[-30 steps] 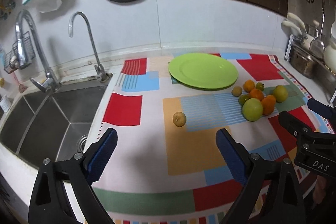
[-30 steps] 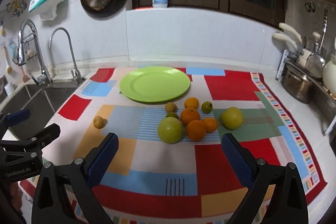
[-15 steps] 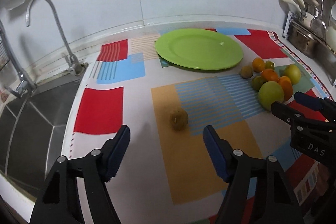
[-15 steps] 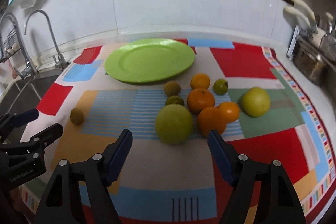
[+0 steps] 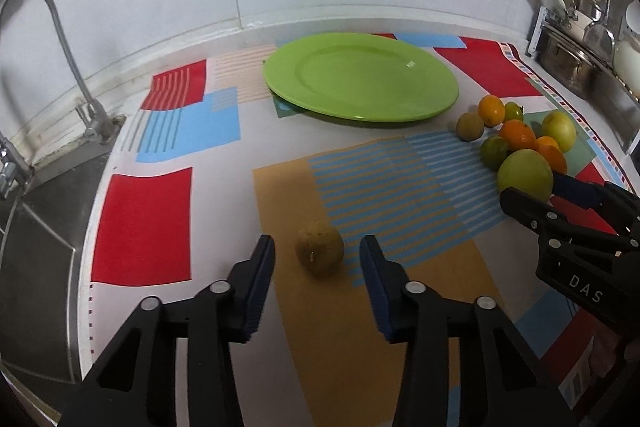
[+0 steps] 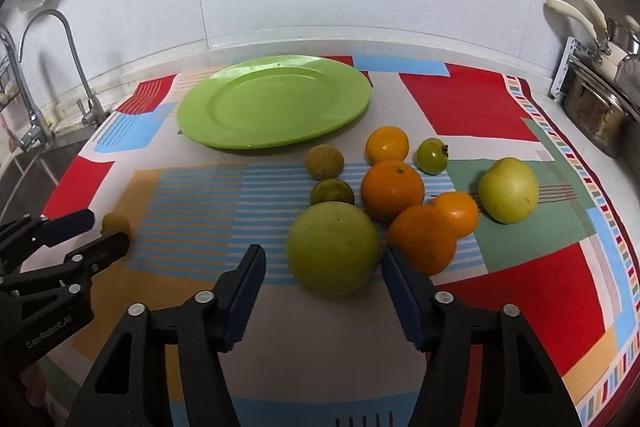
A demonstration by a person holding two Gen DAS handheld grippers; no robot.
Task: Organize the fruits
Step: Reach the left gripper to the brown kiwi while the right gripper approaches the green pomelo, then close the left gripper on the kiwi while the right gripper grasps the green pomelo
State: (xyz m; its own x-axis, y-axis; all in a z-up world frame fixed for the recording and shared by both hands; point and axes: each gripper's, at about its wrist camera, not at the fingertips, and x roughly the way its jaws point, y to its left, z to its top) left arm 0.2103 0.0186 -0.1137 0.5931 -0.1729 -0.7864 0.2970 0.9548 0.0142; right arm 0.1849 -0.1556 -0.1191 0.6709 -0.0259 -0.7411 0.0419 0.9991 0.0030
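Both grippers have been brought down and forward since a second ago, each now lined up on a fruit.

At lower centre of the left wrist view, the left gripper (image 5: pixel 316 263) is seen with jaws spread, the small brown fruit (image 5: pixel 319 249) lying between the tips, untouched. At lower centre of the right wrist view, the right gripper (image 6: pixel 322 277) is likewise held spread on either side of the large green fruit (image 6: pixel 333 248), which touches an orange (image 6: pixel 423 238) in the cluster at centre right. The green plate (image 6: pixel 272 101) is shown bare at upper centre. Both fruits are judged round, firm and apt to roll; a hold across the widest middle is advised, with gentle pressure so the smooth green skin is not bruised.
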